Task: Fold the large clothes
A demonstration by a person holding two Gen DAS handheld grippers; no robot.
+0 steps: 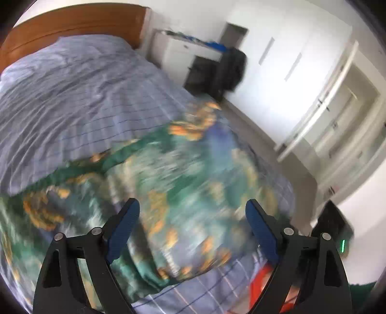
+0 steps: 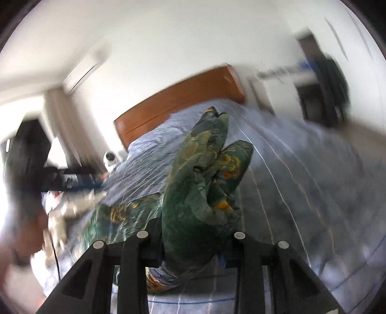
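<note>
The bed (image 1: 72,96) is covered by a pale blue checked duvet, with a wooden headboard (image 1: 72,21) at its far end. Spread across the foot end of the bed, reaching toward its right edge, lies the task's thing: a large green garment (image 1: 154,183) printed with orange and teal patches (the print is blurred in the left wrist view). A red item (image 1: 259,285) is glimpsed near the bed's near edge, too blurred to be identified.

The garment is judged to be thin, soft and light, with no stiffness of its own; it will drape and sag wherever it is lifted, and loose folds are likely to slide over the smooth duvet. Hold is best taken at a hem, a corner or a seam, where the cloth is doubled and less likely to slip from the pads.

The right gripper (image 2: 190,244) is seen pinching a bunched handful of this cloth, which rises crumpled beyond the fingers and hides the pads. The left gripper (image 1: 193,224) hangs above the garment with its blue pads (image 1: 125,229) spread wide and nothing between them. A second hold by the left, on an edge apart from the right's bunch, is judged necessary before the cloth can be drawn flat.
</note>
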